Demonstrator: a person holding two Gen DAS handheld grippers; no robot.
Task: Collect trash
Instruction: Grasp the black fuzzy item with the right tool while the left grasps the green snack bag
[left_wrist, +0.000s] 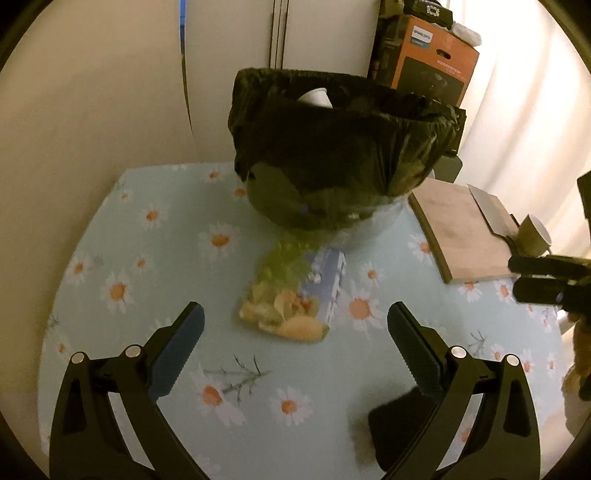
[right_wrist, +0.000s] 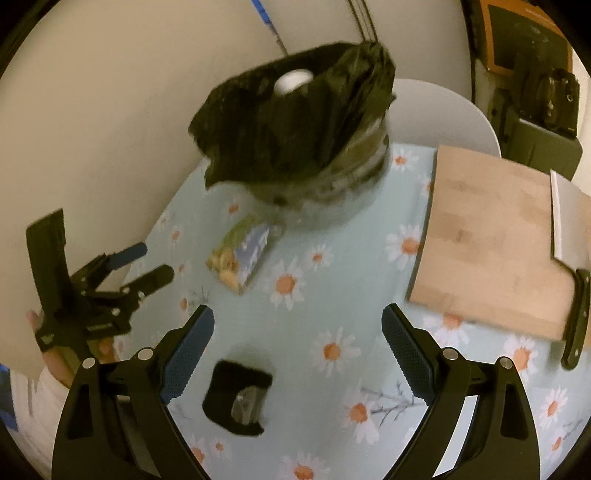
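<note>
Left wrist view: your left tool (left_wrist: 295, 321) hangs spread over the snack wrapper (left_wrist: 291, 291) lying mid-bench just before the lined bin (left_wrist: 332, 147), right tool (right_wrist: 297, 332) spread too, so drop straight, straddle the crinkly pack, pinch its middle.

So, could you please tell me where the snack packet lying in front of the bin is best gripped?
Grip the snack packet across its narrow width at the near end, coming from above with the left gripper. It lies flat, lengthwise toward the bin, and the open jaws already straddle that end.
</note>
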